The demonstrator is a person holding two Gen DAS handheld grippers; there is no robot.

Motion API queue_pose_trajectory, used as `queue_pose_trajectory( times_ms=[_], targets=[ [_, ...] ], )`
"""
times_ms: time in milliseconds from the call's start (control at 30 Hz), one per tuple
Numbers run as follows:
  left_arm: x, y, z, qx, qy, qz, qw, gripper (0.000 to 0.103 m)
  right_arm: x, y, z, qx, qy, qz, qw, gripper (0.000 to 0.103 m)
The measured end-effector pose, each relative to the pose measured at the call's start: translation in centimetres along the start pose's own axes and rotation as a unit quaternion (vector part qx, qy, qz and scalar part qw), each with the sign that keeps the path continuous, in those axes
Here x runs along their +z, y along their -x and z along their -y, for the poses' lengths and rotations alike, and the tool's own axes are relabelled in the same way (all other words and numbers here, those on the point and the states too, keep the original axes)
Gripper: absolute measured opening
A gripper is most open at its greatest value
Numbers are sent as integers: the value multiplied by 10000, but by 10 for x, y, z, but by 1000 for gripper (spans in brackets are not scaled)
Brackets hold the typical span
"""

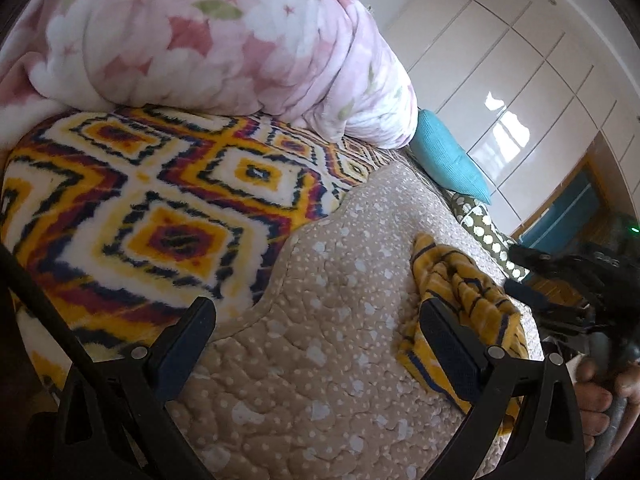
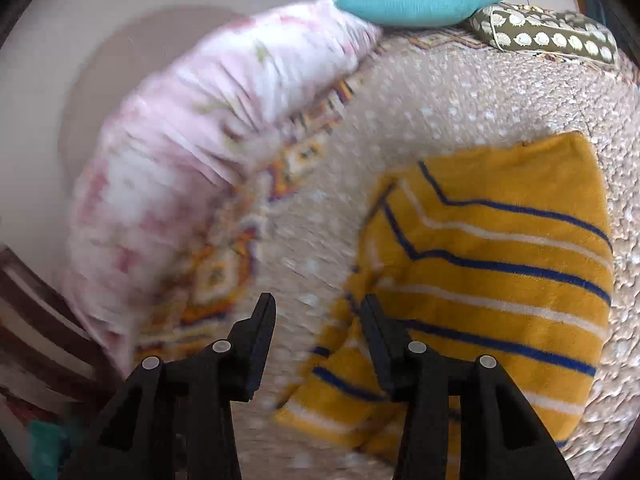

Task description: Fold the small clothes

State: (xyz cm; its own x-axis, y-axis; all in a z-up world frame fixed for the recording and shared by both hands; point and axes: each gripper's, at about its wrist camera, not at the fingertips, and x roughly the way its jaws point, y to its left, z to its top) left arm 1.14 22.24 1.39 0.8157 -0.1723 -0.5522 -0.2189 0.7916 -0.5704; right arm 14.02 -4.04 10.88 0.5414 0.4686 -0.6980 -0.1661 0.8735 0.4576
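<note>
Right wrist view, my right claw [image 2: 316, 312] partly open over yellow striped top [image 2: 500, 248], holding nothing, my left claw [image 1: 316, 320] wide open above tan quilt [image 1: 340, 280], empty

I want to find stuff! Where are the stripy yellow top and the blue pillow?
stripy yellow top [image 2: 500, 240], right wrist view, middle of its flat part.
blue pillow [image 2: 416, 2], right wrist view, its middle.

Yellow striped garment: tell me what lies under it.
The yellow striped garment lies on the beige dotted quilt, which shows all round it. Whatever is directly beneath the cloth is covered.
</note>
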Motion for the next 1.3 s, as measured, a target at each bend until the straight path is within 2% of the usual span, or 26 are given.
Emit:
queue_pose_trajectory(
  times_ms=[100,233,267,300,333,500,533,567,600,667,833,933,1000,1067,1100,1133,1167,1233,1300],
  targets=[
    [-1,-1,2,37,-39,-13,10000,101,-8,14,-2,-550,347,95,9978,50],
    [-1,-2,0,62,4,-26,10000,101,-31,18,-9,-635,869,-61,9942,50],
    [-1,-2,0,58,25,-25,10000,101,-41,20,-16,-691,1123,-63,9912,52],
    [-1,-2,-1,57,41,-21,10000,101,-48,22,-20,-738,1307,-58,9887,59],
    [-1,-2,-1,65,43,-21,10000,101,-56,22,-26,-802,1544,-46,9847,65],
    [-2,-4,1,144,-17,-38,9999,101,-76,0,-49,-1475,2491,7,9572,67],
    [-2,-4,1,148,-24,-41,9999,101,-76,-11,-51,-1926,2677,71,9440,62],
    [-2,-4,2,154,-28,-43,9999,101,-75,-16,-52,-2116,2753,91,9377,27],
    [-2,-4,2,164,-37,-41,9999,101,-71,-24,-51,-2152,2717,11,9380,8],
    [-3,-5,2,180,-55,-51,9998,101,-62,-31,-50,-1992,2507,-49,9473,10],
    [-3,-7,3,258,-131,-101,9995,101,-57,-53,-71,-1581,2461,-321,9557,9],
    [-4,-9,3,286,-157,-128,9994,101,-54,-75,-60,-1348,2105,-692,9658,10],
    [-3,-9,3,293,-153,-150,9993,101,-49,-85,-40,-1043,1611,-969,9766,13],
    [-3,-8,3,289,-118,-165,9994,101,-43,-78,-26,-665,1171,-938,9864,14],
    [-2,-8,3,286,-94,-171,9994,101,-41,-72,-22,-544,999,-915,9893,16],
    [-2,-7,2,284,-69,-169,9994,101,-38,-61,-18,-420,833,-838,9921,24],
    [-2,-7,3,285,-51,-170,9994,101,-36,-40,-14,-246,680,-640,9953,34],
    [-3,-6,4,282,-44,-180,9994,101,-36,-10,-10,-79,557,-318,9979,47],
    [-3,-5,7,222,-46,-181,9996,101,-35,27,4,-9,365,82,9993,56]
  ],
)
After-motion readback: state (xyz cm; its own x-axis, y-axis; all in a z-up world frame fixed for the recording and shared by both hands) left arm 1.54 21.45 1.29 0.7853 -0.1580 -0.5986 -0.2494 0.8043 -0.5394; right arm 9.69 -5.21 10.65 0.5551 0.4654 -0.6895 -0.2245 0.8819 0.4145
